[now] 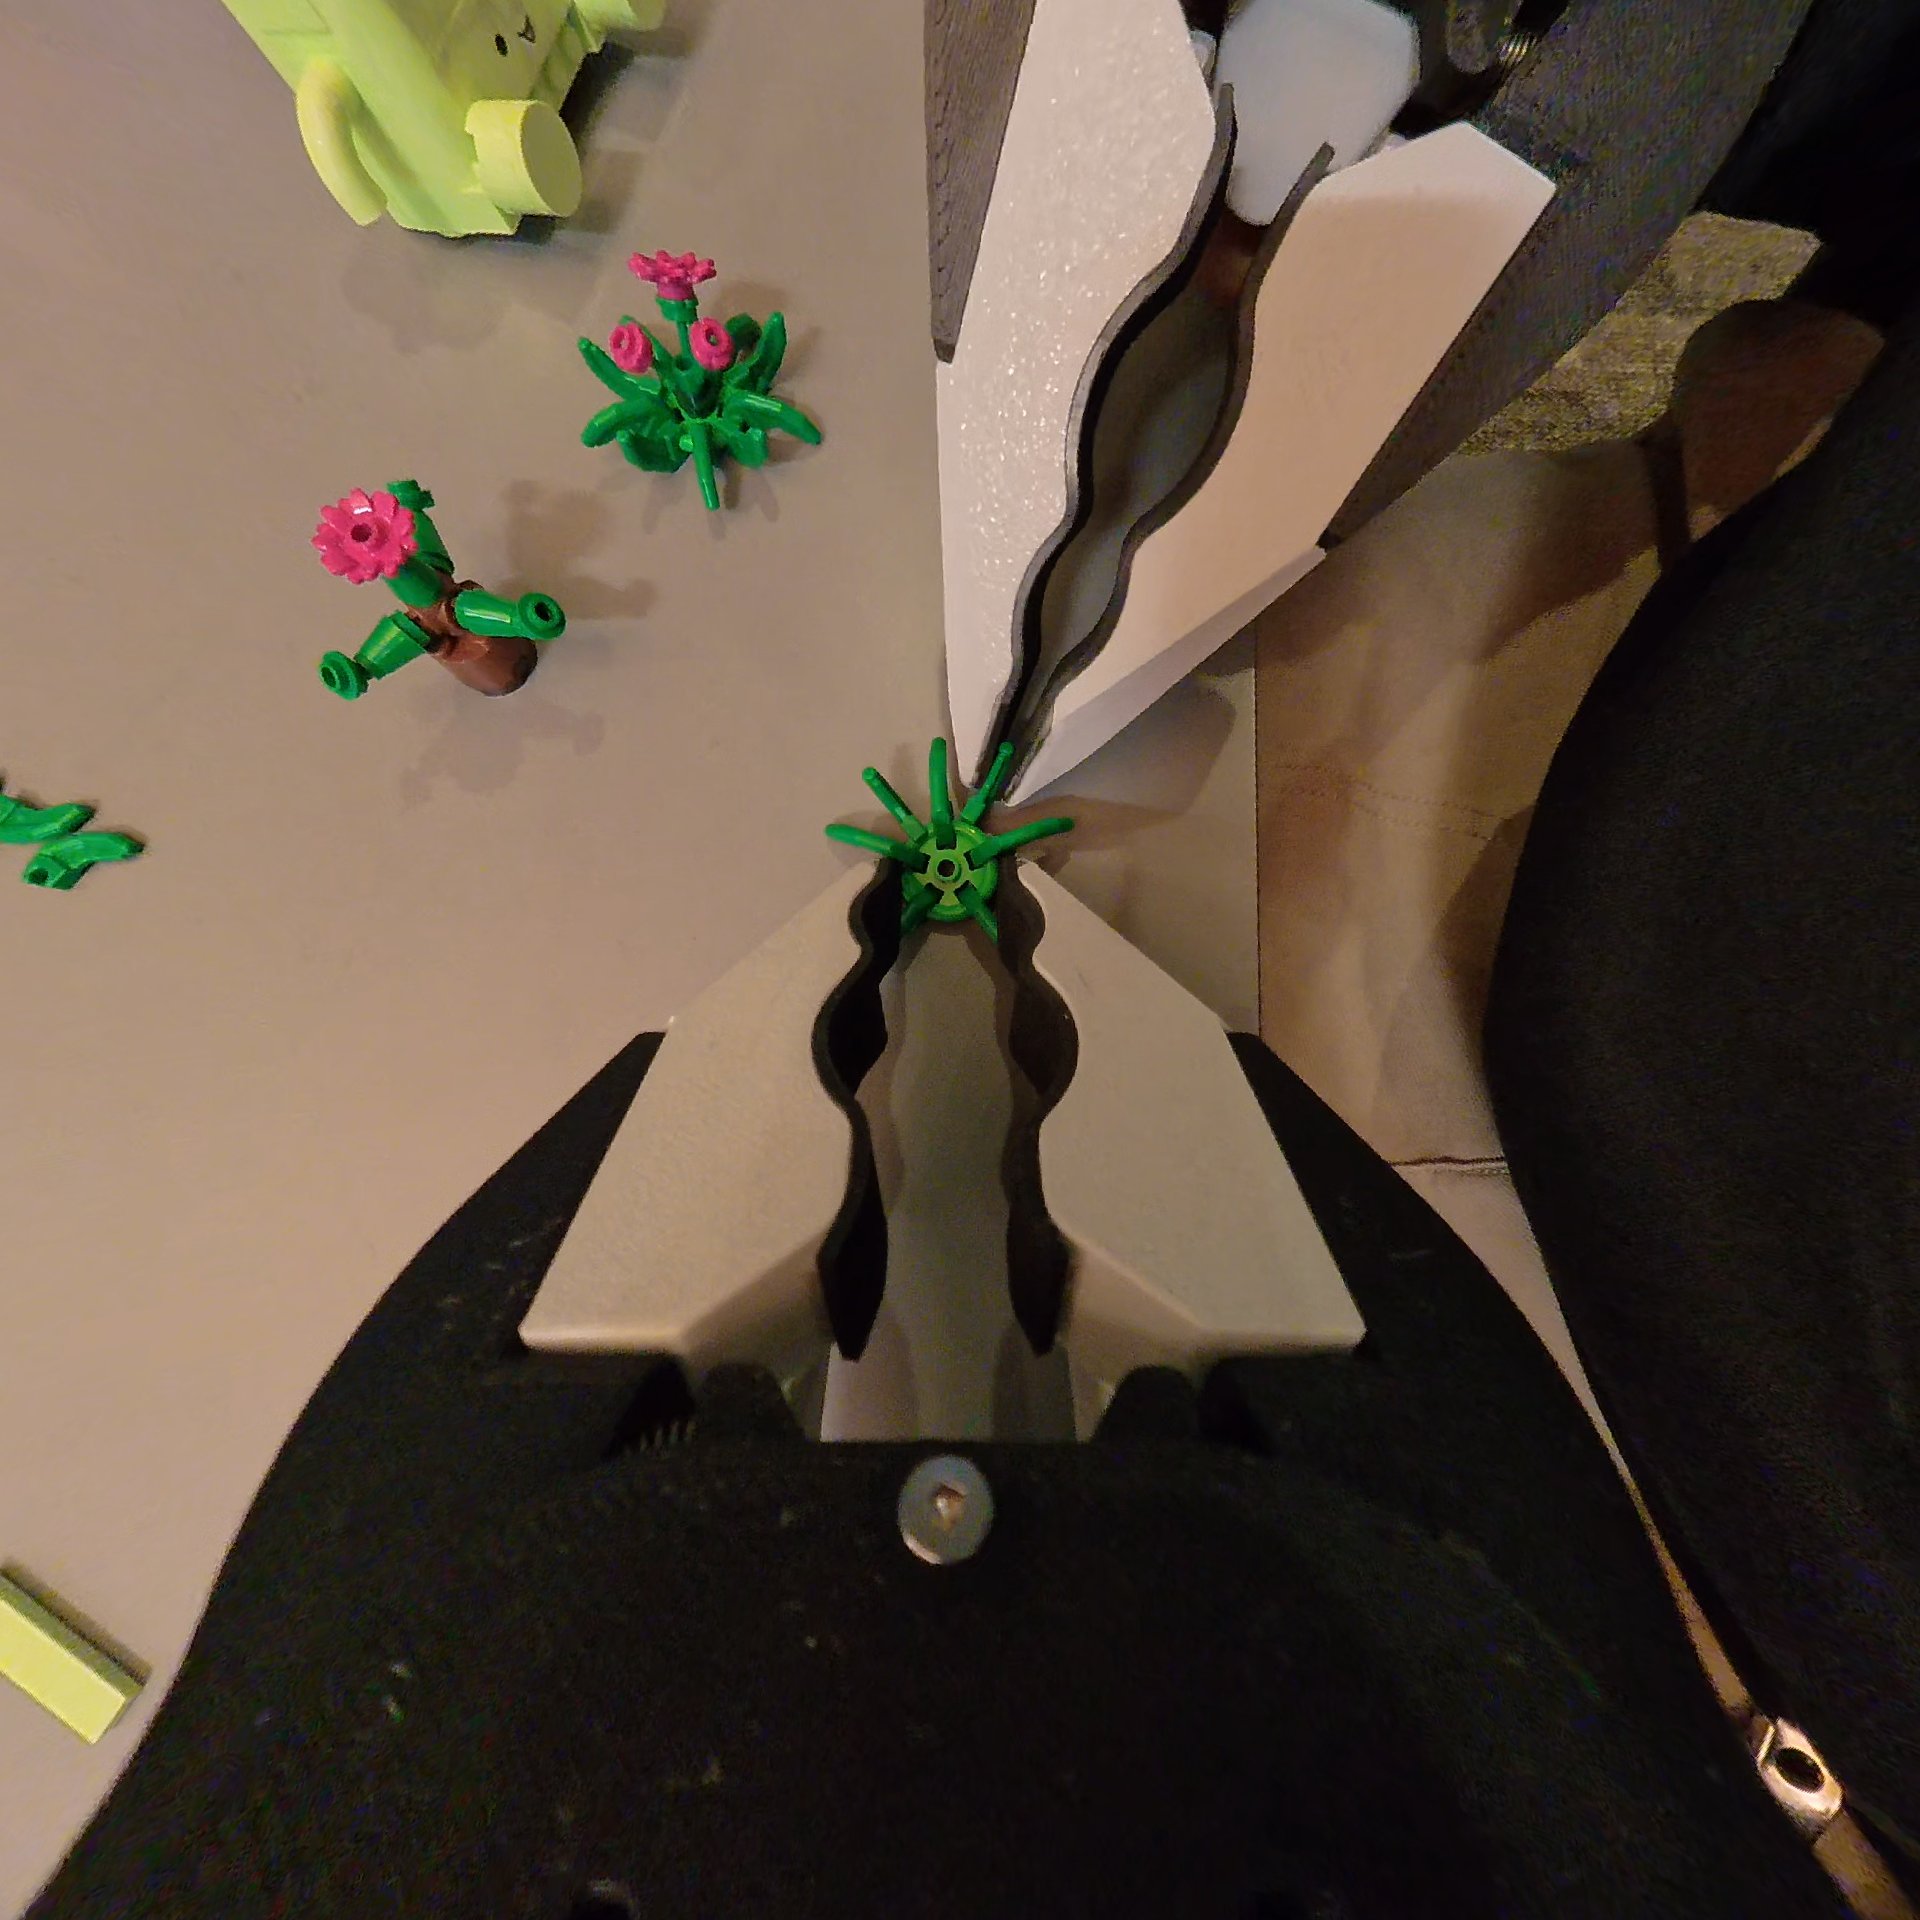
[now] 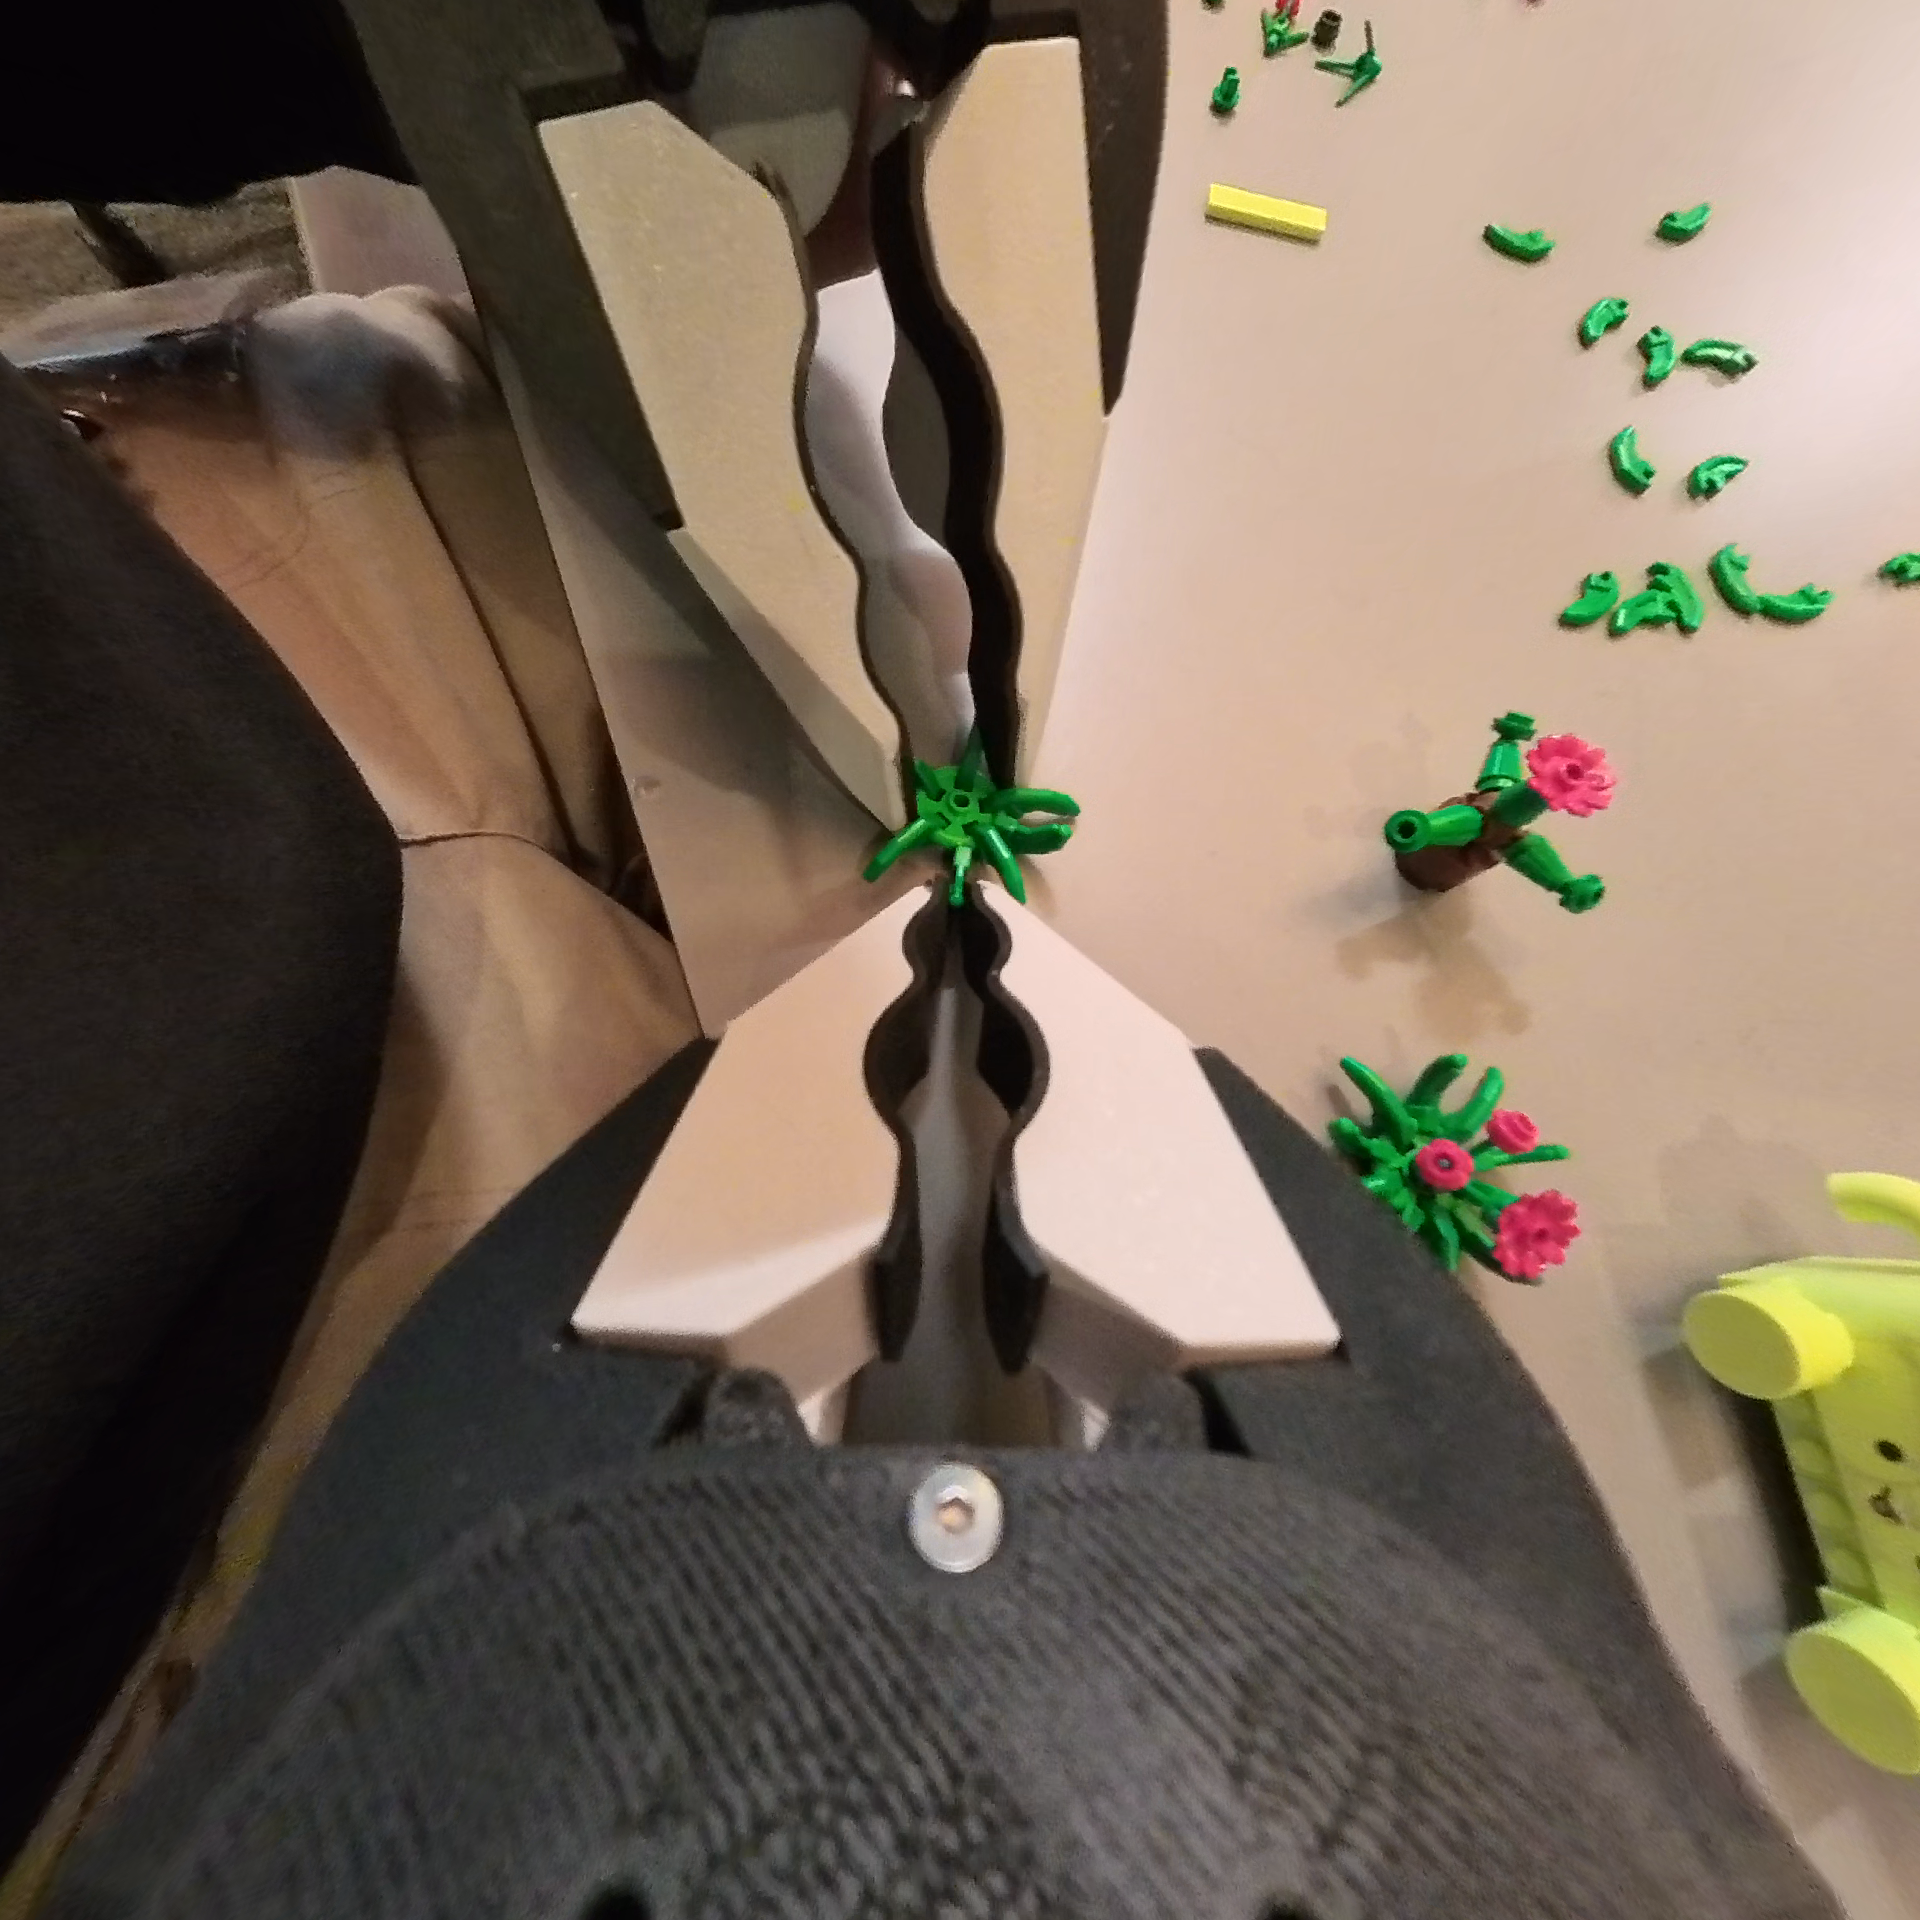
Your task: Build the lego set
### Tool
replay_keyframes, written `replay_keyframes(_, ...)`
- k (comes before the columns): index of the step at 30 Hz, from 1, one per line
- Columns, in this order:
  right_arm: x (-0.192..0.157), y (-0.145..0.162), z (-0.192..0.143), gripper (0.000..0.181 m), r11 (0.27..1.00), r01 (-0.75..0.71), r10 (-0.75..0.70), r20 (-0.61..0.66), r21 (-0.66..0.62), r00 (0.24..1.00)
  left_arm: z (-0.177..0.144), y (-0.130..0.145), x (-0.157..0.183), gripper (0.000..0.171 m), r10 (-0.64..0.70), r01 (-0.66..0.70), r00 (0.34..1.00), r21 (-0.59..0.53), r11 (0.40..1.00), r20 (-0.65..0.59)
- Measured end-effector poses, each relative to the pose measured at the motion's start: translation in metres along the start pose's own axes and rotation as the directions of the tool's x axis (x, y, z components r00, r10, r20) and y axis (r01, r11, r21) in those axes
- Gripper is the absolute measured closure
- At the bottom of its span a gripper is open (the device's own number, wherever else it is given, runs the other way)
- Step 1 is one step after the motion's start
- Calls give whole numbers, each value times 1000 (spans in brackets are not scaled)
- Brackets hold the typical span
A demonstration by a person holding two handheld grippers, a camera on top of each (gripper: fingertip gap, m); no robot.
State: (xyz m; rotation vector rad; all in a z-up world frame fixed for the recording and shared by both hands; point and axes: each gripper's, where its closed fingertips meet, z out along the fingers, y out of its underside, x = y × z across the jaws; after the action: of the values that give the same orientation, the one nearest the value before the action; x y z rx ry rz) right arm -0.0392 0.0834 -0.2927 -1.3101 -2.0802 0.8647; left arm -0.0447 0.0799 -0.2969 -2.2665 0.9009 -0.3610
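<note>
A green spiky leaf rosette (image 1: 943, 869) is held in the air between both grippers, which meet tip to tip at the table's edge. My left gripper (image 1: 951, 888) is shut on the rosette's round hub. My right gripper (image 2: 956, 902) is shut on one thin leaf spike of the same rosette (image 2: 961, 821). The right gripper enters the left wrist view from the top (image 1: 992, 779). The left gripper enters the right wrist view from the top (image 2: 951, 774). Some curved leaves stick out of the rosette on one side.
On the beige table (image 1: 208, 1143) lie a green plant with pink flowers (image 1: 691, 384), a brown stem with one pink flower (image 1: 436, 592), a lime-green figure (image 1: 436, 104), loose green leaves (image 2: 1662, 603) and a yellow-green flat tile (image 2: 1268, 213). A person's lap in black and beige (image 1: 1714, 1039) is beside the table. My two grippers' fingertips are within a few centimetres of each other. The lime-green figure (image 1: 436, 104) is about 15 cm from both grippers' fingertips. Look for it in the right wrist view (image 2: 1876, 1315) too.
</note>
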Motion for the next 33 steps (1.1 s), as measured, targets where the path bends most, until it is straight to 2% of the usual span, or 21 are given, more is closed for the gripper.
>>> replay_keyframes(22, -2, 0, 0, 181, 1000, -10, 10, 0, 3, 1000, 0, 0, 0, 153, -1, 1, 1000, -1, 1000, 1)
replay_keyframes(33, -1, 0, 0, 181, 996, -89, 89, 10, 1, 996, 1, -1, 0, 154, -10, 11, 1000, -13, 1000, 25)
